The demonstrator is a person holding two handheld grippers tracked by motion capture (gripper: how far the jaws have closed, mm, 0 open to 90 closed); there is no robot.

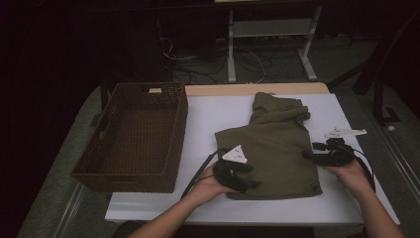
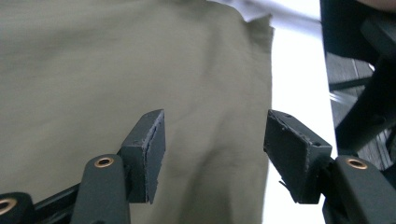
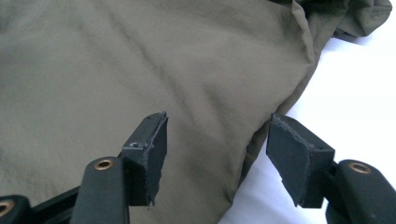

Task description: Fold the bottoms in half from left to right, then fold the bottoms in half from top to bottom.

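Note:
An olive-green garment (image 1: 272, 144) lies folded on the white table (image 1: 208, 114), its bunched end toward the far edge. My left gripper (image 1: 250, 182) rests at the garment's near left corner, jaws apart. In the left gripper view the cloth (image 2: 116, 70) lies flat under the open left gripper (image 2: 215, 140), with its edge near the right jaw. My right gripper (image 1: 308, 155) sits at the garment's right edge and points left. In the right gripper view the right gripper (image 3: 217, 144) stands open above the cloth's (image 3: 140, 60) hem, with nothing pinched.
A dark brown woven basket (image 1: 181, 124) with nothing inside stands on the table's left part, close to the garment. Behind the table are a white desk frame (image 1: 230, 44) and tangled cables (image 1: 198, 62) on the floor. The table's near edge runs just behind both hands.

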